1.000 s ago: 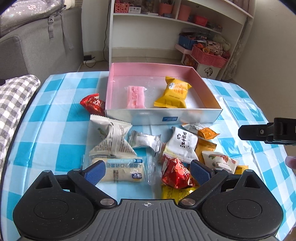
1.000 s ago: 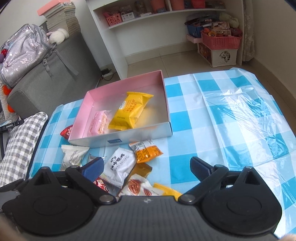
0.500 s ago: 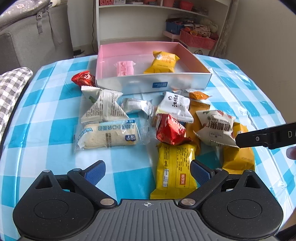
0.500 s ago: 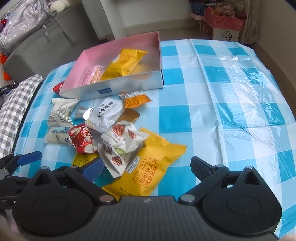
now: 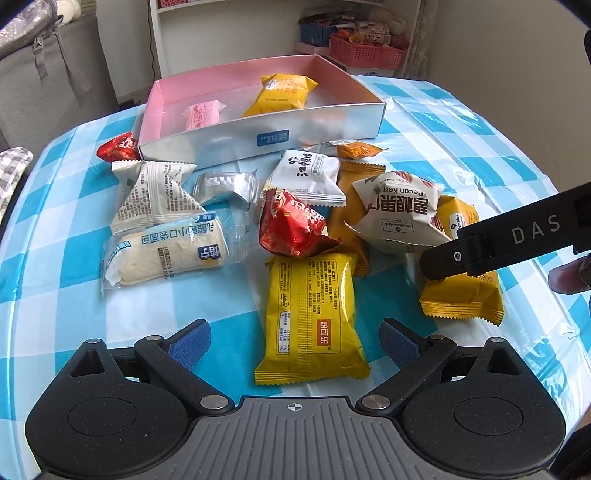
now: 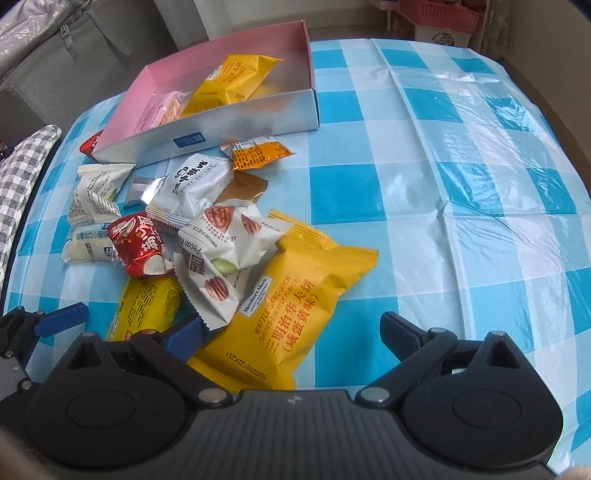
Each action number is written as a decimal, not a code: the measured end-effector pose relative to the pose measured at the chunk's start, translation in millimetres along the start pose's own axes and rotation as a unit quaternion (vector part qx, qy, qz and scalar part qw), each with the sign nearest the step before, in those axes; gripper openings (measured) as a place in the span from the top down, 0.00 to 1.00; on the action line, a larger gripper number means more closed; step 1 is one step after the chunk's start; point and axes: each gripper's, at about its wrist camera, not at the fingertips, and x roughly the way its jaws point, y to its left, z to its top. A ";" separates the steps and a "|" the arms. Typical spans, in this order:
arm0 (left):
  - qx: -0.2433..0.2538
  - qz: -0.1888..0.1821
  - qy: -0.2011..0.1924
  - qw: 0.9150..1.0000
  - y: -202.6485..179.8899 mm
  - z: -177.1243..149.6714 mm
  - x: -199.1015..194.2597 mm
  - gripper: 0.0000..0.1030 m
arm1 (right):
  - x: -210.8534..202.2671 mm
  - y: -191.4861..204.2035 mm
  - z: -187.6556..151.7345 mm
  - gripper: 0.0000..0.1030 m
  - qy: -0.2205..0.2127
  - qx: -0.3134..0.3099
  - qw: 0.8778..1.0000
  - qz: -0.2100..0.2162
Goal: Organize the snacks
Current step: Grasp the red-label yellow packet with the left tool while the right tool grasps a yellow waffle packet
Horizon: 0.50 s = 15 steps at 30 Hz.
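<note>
Yellow waffle packet [image 6: 291, 306] lengthwise between spread right fingers [image 6: 397, 334], left fingers [image 5: 188, 341] spread

I'm in a home living room: grey sofa [image 5: 55, 66], white shelf unit [image 5: 221, 33], checked tablecloth [image 6: 461, 184] and toy-filled pink basket [image 5: 365, 51].

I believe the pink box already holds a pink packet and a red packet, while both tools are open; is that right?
Not quite: beside the pink packet in the pink box lies a yellow packet, not a red one, as the left wrist view shows. Both the left tool and right tool are open.
</note>
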 end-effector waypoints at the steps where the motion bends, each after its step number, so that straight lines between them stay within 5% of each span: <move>1: 0.000 -0.001 0.001 1.000 -0.6 0.5 1.0 0.04 | 1.0 0.1 0.2 0.04 0.001 0.001 1.000 -0.001; 15: -0.006 -0.005 0.013 1.000 -0.4 3.8 6.8 0.14 | 5.0 -16.8 5.2 0.14 0.021 0.019 0.999 -0.042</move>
